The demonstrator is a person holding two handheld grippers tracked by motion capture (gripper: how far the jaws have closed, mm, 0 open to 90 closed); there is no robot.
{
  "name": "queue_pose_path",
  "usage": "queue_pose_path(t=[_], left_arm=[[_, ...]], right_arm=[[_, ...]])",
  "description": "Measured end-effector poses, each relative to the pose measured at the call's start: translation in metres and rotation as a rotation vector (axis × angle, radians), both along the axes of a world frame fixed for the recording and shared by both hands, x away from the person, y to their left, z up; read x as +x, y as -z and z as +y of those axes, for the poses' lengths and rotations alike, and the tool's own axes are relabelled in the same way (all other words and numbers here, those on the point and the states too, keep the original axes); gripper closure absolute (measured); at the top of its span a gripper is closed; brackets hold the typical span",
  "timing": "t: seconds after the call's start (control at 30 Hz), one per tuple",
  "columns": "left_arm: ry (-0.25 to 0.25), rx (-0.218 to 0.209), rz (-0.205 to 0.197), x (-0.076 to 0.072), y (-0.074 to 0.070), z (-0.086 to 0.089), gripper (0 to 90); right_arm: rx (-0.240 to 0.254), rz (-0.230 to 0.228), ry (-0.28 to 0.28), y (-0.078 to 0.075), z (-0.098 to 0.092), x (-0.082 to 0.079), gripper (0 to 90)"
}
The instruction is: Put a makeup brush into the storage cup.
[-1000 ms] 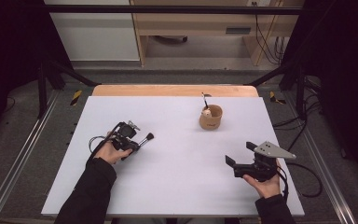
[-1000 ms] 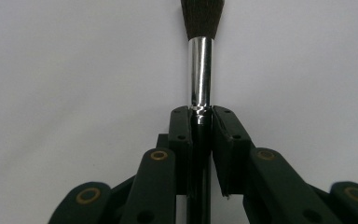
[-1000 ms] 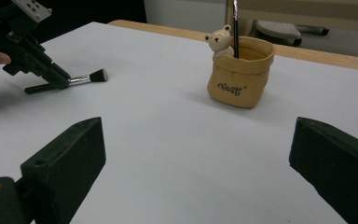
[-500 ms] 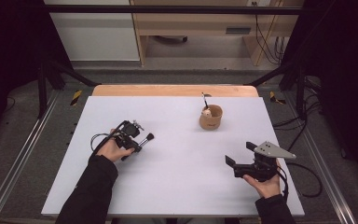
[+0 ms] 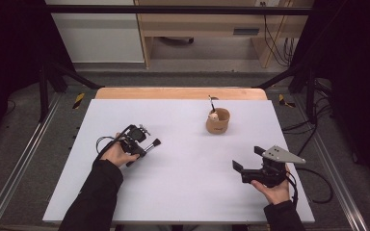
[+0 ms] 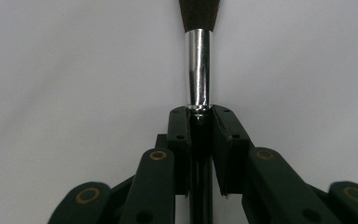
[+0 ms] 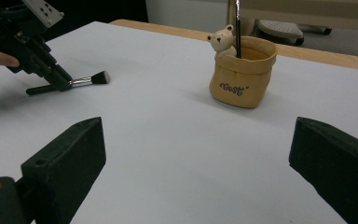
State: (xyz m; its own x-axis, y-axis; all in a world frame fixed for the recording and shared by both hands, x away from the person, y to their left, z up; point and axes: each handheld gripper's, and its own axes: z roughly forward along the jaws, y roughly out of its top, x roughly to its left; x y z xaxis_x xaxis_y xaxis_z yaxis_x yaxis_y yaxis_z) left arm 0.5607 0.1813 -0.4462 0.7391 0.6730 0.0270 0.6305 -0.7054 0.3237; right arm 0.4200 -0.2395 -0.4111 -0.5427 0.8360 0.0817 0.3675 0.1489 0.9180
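1. Resting near the table's front edge, the right gripper (image 5: 244, 169) held its jaws wide apart on nothing.
2. The left gripper (image 6: 200, 122), having just closed further, clamped the black-handled makeup brush with silver ferrule (image 6: 199, 65), held low over the white table (image 5: 183, 192).
3. Farther back stood a tan fabric pouch with a bear figure (image 7: 242, 72).

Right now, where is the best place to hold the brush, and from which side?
Hold the brush on its black handle just behind the metal band, coming from the handle end. The left tool already clamps it there; the bristles stay free.
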Motion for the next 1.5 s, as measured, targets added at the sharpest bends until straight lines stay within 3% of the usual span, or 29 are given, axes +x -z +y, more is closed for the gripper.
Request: queue_pose_path(t=[0.33, 1.03, 1.5], left_arm=[[0.025, 0.013, -0.017, -0.001, -0.002, 0.001, 78.2], [0.034, -0.063, -0.147, -0.024, -0.036, 0.013, 78.3], [0.041, -0.145, -0.245, -0.048, -0.056, 0.005, 78.3]], right_arm=[[0.003, -0.002, -0.002, 0.000, -0.001, 0.000, 4.5], [0.015, -0.002, -0.004, -0.001, 0.000, -0.001, 4.7], [0.030, -0.008, -0.006, -0.003, 0.002, -0.002, 4.5]])
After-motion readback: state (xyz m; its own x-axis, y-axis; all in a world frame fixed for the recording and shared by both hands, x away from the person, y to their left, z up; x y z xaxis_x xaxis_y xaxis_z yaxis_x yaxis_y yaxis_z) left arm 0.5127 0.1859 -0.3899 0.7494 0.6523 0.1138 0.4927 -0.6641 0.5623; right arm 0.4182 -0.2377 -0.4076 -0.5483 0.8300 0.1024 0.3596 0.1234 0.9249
